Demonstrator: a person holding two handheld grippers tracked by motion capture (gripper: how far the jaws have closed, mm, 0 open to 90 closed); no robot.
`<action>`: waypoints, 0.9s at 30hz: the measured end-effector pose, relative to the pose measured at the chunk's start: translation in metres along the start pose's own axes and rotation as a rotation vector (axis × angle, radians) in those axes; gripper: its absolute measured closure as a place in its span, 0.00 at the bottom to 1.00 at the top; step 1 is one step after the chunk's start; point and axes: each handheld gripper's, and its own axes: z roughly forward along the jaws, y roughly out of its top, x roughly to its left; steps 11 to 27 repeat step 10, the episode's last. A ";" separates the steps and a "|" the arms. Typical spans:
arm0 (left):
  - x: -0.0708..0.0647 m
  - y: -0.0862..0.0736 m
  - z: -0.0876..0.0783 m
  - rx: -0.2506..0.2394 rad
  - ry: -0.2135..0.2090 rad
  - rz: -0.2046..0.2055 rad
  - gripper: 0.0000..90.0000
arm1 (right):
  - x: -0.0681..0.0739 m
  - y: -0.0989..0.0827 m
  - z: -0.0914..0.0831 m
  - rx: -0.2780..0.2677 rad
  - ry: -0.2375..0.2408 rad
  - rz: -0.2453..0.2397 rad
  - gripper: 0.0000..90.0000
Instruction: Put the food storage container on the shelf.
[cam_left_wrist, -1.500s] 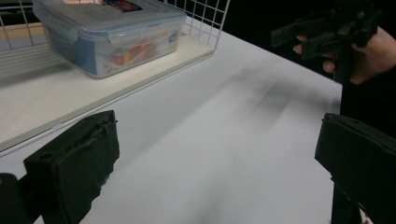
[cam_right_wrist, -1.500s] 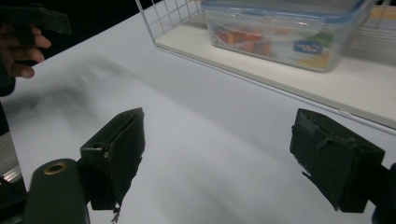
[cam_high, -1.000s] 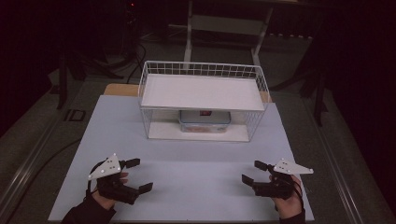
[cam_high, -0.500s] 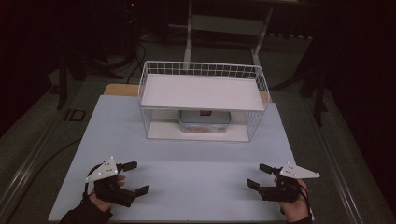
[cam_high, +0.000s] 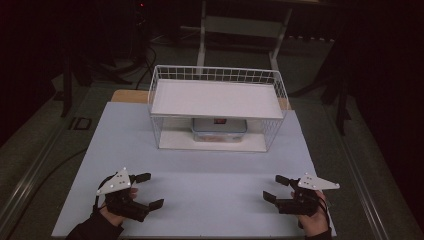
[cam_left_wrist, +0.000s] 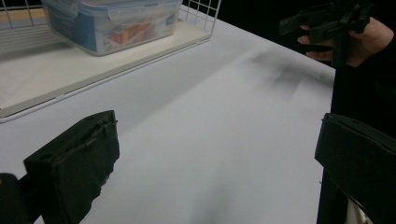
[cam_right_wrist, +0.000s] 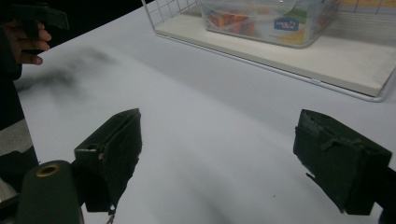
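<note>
"Two grippers, both mine, and neither has hold of anything. My left gripper (cam_high: 146, 190) and my right gripper (cam_high: 273, 188) sit low over the near edge of the counter (cam_high: 210, 175), each with its jaws standing well apart and nothing between them."

"So where is the thing you are after?"

"Take the wire rack (cam_high: 218, 110) as the landmark. It stands on the far half of the counter, and the lidded food container (cam_high: 219, 129) sits on its bottom board (cam_high: 175, 141), under the white upper shelf (cam_high: 216, 98) (roughly in the middle of the board, slightly toward the front edge). My left gripper is well short of the rack and off to its left; my right gripper is well short of it and off to its right. From the left gripper view the container (cam_left_wrist: 109, 23) shows clear walls, a blue-rimmed lid and something orange inside."

"Which step would you call this?"

"The very start, I judge: hands at rest, approach not yet begun. The container is untouched."

"And the next move?"

"Reaching forward into the open front of the rack, I would say. The upper shelf leaves little headroom, so the jaws should go in low and level, one on either short side of the container, then draw it out over the board's front lip without snagging the wire sides."
</note>
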 end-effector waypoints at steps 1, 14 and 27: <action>0.000 0.000 0.000 -0.005 0.001 -0.005 0.00 | 0.000 0.000 0.000 0.001 0.003 0.002 0.17; 0.000 0.000 -0.001 -0.013 0.001 -0.011 0.00 | -0.002 0.000 0.000 -0.001 0.002 0.010 0.17; 0.000 0.000 -0.001 -0.013 0.001 -0.011 0.00 | -0.002 0.000 0.000 -0.001 0.002 0.010 0.17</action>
